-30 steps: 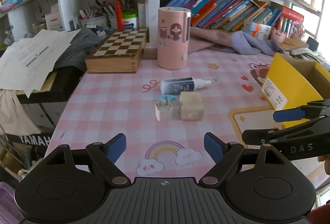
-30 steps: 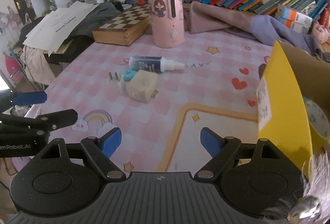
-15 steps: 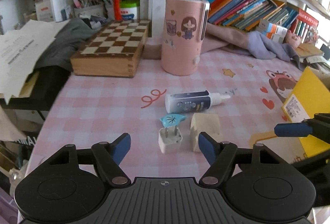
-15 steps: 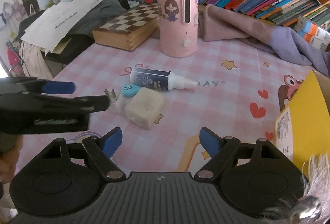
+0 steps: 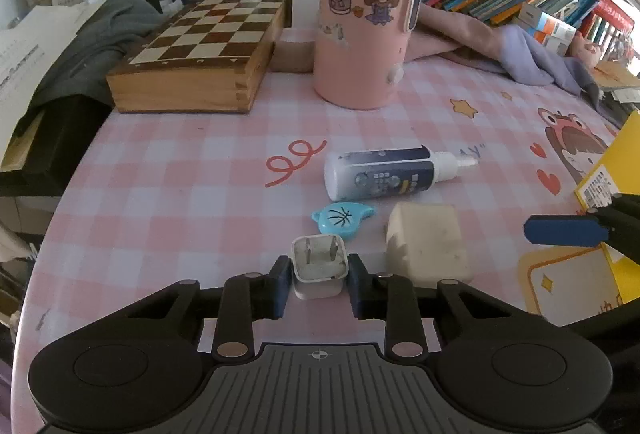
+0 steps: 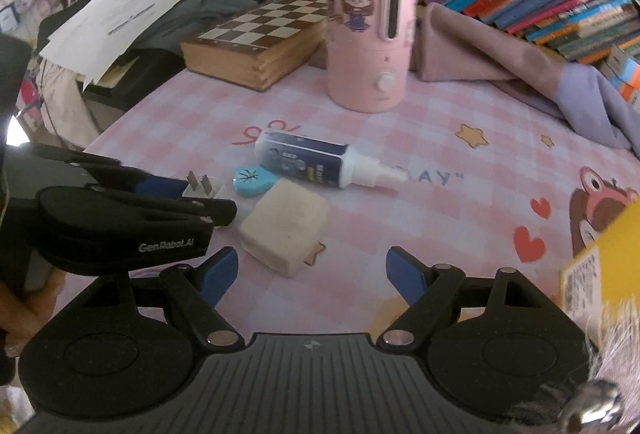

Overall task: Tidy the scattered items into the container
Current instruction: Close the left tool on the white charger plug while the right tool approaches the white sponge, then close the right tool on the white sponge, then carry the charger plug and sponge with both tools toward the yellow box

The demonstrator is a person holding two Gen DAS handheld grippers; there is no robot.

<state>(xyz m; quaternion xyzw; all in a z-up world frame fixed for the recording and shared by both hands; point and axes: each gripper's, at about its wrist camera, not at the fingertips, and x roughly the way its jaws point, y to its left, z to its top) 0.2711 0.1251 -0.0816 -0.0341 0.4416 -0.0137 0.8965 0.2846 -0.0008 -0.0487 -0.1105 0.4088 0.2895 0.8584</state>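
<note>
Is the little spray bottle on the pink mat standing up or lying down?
Lying down. The spray bottle rests on its side on the checked mat, nozzle pointing toward the yellow box; no claw touches it.

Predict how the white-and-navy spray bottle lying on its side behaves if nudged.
The white-and-navy spray bottle lies on its round side, so it would probably roll across the smooth checked tablecloth. The narrow nozzle end may make it curve. It looks like light plastic, probably sturdy.
</note>
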